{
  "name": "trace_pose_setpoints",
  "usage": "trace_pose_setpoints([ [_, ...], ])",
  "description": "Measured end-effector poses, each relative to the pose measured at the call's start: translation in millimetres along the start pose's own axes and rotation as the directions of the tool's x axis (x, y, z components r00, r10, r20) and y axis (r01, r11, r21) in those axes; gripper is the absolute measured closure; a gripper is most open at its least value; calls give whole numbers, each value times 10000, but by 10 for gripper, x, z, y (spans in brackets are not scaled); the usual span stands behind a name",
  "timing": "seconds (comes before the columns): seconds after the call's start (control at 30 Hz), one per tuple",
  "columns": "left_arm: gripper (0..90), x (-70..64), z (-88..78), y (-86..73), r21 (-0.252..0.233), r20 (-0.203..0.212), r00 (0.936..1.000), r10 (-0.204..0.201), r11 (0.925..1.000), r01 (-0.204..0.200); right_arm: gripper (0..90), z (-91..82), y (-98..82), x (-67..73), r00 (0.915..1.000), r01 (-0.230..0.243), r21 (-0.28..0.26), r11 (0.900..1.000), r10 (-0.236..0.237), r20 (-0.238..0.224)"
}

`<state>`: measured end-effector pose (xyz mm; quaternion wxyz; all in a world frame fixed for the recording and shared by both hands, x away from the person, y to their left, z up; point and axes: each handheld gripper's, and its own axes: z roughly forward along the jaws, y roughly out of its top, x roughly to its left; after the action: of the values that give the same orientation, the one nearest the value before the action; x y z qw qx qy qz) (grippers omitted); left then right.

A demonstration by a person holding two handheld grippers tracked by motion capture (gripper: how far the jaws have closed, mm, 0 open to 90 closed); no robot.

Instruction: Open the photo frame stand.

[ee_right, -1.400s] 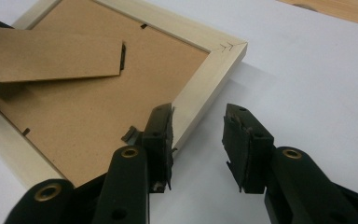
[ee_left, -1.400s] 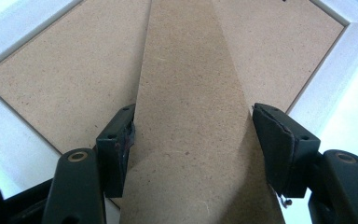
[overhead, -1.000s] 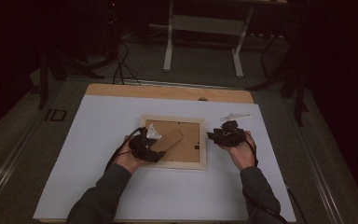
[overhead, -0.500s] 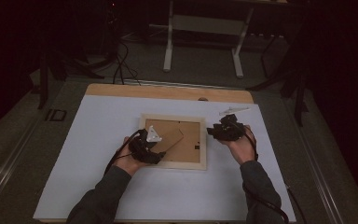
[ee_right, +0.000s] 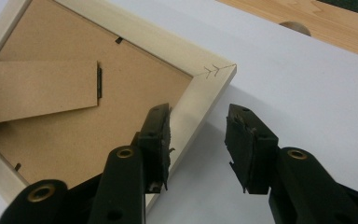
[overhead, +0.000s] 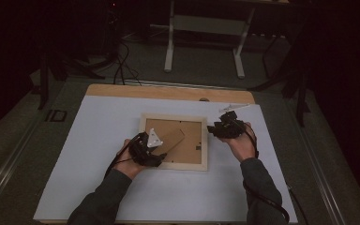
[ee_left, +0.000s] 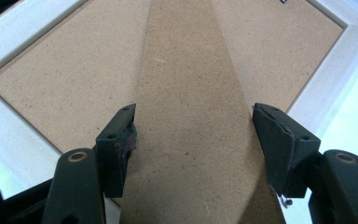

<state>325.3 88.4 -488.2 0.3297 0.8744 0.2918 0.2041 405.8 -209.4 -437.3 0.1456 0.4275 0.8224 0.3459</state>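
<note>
The left gripper (overhead: pixel 158 151) straddles the fibreboard easel stand (ee_left: pixel 191 116) of a picture frame (overhead: pixel 143 123) lying face down, one pad at each edge of the stand, closed on it as far as the left gripper view shows; the right gripper (ee_right: pixel 198 135) has its jaws apart around the frame's right rail, one jaw over the backing board (ee_right: pixel 121 102), the other over the sheet outside, having just been opening, and the pads do not look pressed to the wood. The frame rests near the middle of a white sheet (overhead: pixel 98 122), its pale wooden border whole and the backing board in place, small black clips at its edge; judging by this, the stand is in hand at the back of the frame while the frame has yet to be stood up or turned over. The sheet covers a wooden table (overhead: pixel 122 90) whose far strip shows bare; beyond it a dim room holds a white table base (overhead: pixel 204 28) on a grey floor (overhead: pixel 140 61) with dark cables (overhead: pixel 119 65) trailing.
</note>
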Motion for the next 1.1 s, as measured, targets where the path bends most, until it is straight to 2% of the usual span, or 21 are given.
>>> trace_pose_setpoints([
  [0.43,373,-73,-51,-11,-255,-348,9991,244,9994,-253,565,96,27,-12,9985,-457,215,9987,463,-289],
  [0.67,373,-128,-91,-13,-366,-649,9963,557,9976,-582,551,155,41,-30,9955,-779,262,9966,791,-514],
  [0.87,374,-154,-110,-19,-520,-783,9946,679,9960,-721,537,172,61,-61,9908,-1144,248,9931,1159,-699],
  [1.0,373,-195,-143,-25,-672,-1000,9907,928,9927,-997,528,203,70,-96,9840,-1487,300,9884,1509,-947],
  [1.1,373,-211,-147,-32,-749,-1103,9887,1017,9911,-1104,539,198,87,-100,9830,-1508,280,9882,1529,-1014],
])
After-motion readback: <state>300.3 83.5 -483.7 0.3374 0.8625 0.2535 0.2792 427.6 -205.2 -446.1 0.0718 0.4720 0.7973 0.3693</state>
